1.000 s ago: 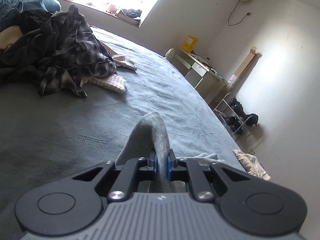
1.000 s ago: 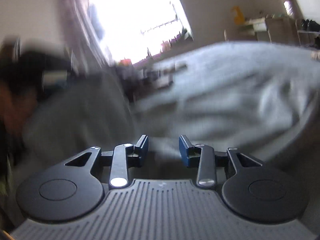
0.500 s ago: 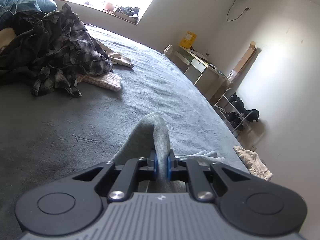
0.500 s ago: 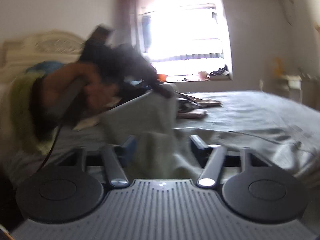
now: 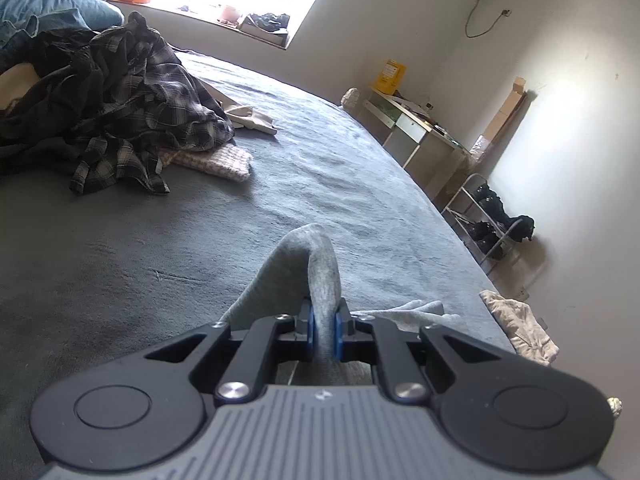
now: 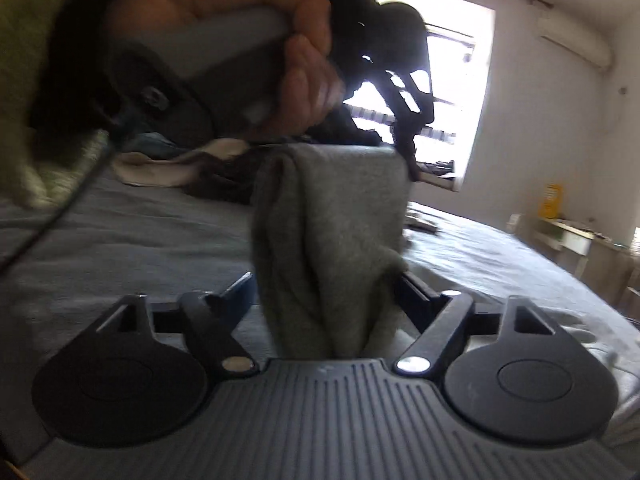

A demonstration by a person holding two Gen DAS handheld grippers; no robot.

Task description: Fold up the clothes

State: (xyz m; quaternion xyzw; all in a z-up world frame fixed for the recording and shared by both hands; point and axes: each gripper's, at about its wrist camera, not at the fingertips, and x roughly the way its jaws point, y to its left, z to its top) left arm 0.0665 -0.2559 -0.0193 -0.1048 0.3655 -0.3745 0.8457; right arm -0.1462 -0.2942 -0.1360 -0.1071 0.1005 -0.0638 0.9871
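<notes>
A grey garment rises in a fold out of my left gripper, which is shut on it just above the dark grey bed. In the right wrist view the same grey garment hangs down in a bunched strip from the left gripper, whose handle is held by a person's hand. My right gripper has this strip between its jaws. The jaws are closing, and a slight gap still shows beside the left pad.
A pile of clothes with a dark plaid shirt and a pink knitted piece lies at the far left of the bed. Beyond the bed's right edge stand a desk and a shoe rack. A pale cloth lies on the floor.
The right gripper rolled level and swung in under the hanging grey strip, which now sits between its jaws. The left gripper kept its grip and barely shifted.
</notes>
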